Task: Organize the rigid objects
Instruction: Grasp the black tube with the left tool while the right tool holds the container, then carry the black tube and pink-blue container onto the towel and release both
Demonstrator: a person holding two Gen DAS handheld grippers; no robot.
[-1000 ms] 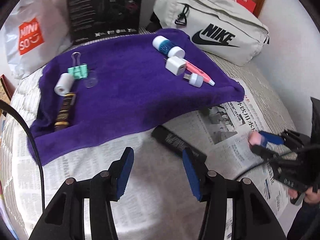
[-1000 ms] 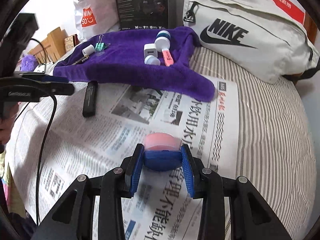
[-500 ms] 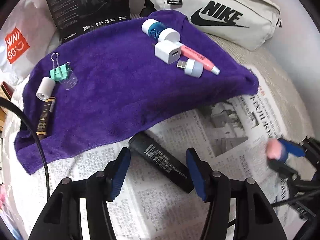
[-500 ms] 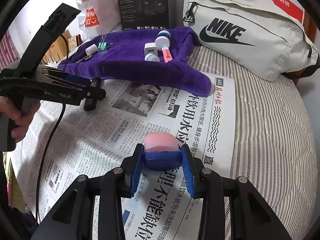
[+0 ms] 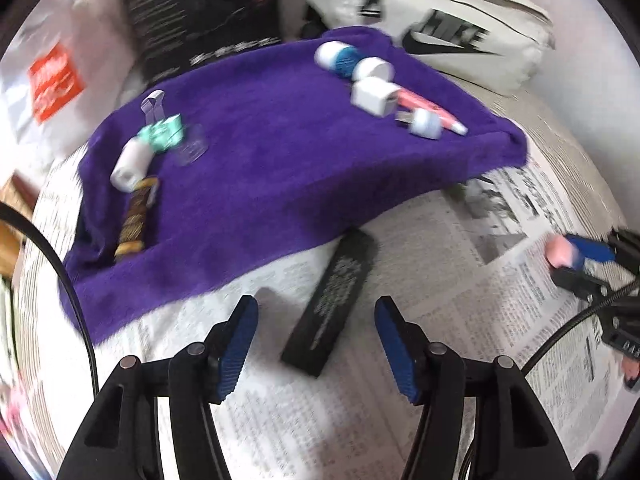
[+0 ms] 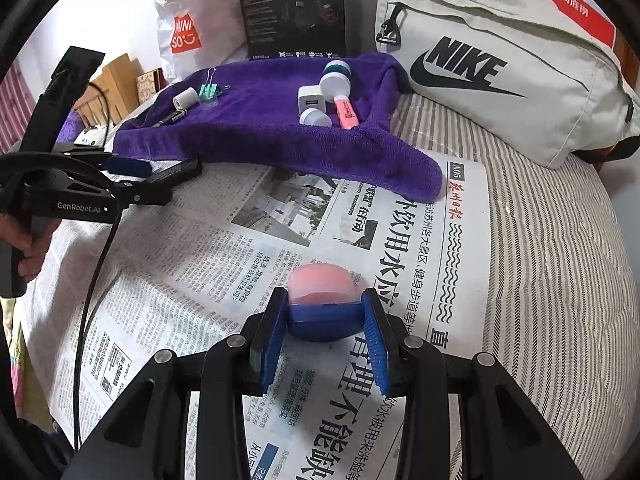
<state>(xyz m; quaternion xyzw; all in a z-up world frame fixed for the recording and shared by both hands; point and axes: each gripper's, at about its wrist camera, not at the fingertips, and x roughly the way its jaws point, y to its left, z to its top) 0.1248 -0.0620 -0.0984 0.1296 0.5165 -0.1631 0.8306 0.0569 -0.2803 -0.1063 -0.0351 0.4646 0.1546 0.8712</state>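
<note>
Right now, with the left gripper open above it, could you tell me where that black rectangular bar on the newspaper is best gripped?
Across its narrow width near mid-length, coming down from above. The black bar lies flat on the newspaper, long and slim, and the open left gripper already straddles its near end.

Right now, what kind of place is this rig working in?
Probably a bedroom, worked on a bed: a striped quilted mattress cover under the newspaper, with a Nike bag and a Miniso shopping bag against the wall.
</note>
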